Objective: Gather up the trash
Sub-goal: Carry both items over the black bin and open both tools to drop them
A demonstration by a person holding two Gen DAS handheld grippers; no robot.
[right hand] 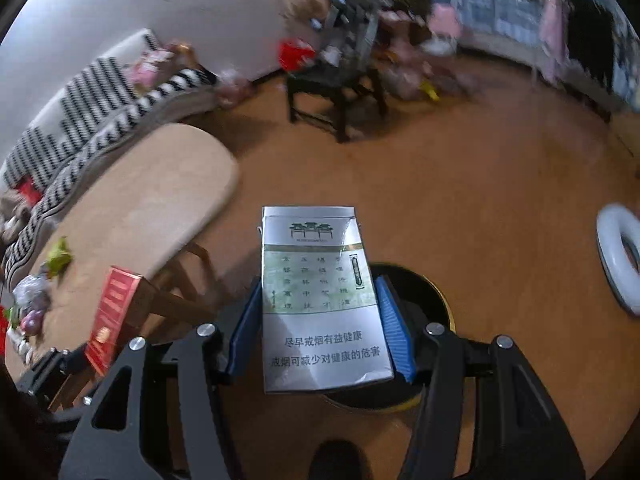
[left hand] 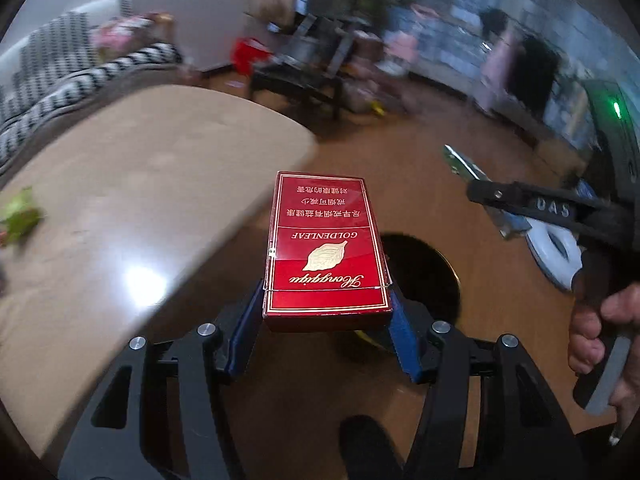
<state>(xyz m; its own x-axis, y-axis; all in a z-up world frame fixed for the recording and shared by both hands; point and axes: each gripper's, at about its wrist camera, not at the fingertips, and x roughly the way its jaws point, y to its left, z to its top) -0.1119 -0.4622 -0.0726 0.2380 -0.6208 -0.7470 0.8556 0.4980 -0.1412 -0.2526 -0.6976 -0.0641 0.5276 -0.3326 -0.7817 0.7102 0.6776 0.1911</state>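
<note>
My left gripper (left hand: 326,308) is shut on a red cigarette pack (left hand: 326,248) and holds it above a round black trash bin (left hand: 428,276) on the floor. My right gripper (right hand: 320,320) is shut on a white and green cigarette pack (right hand: 322,300), also held over the black bin (right hand: 416,292). In the left wrist view the right gripper (left hand: 476,190) shows at the right, with the white pack (left hand: 460,160) edge-on. In the right wrist view the red pack (right hand: 114,314) shows at the lower left. A green wrapper (left hand: 20,216) lies on the beige table (left hand: 140,184).
More small trash (right hand: 32,304) and the green wrapper (right hand: 60,256) lie on the table (right hand: 152,200) at the left. A striped sofa (right hand: 100,108) is behind it. A dark chair (right hand: 336,88) and a white ring (right hand: 620,256) stand on the wooden floor.
</note>
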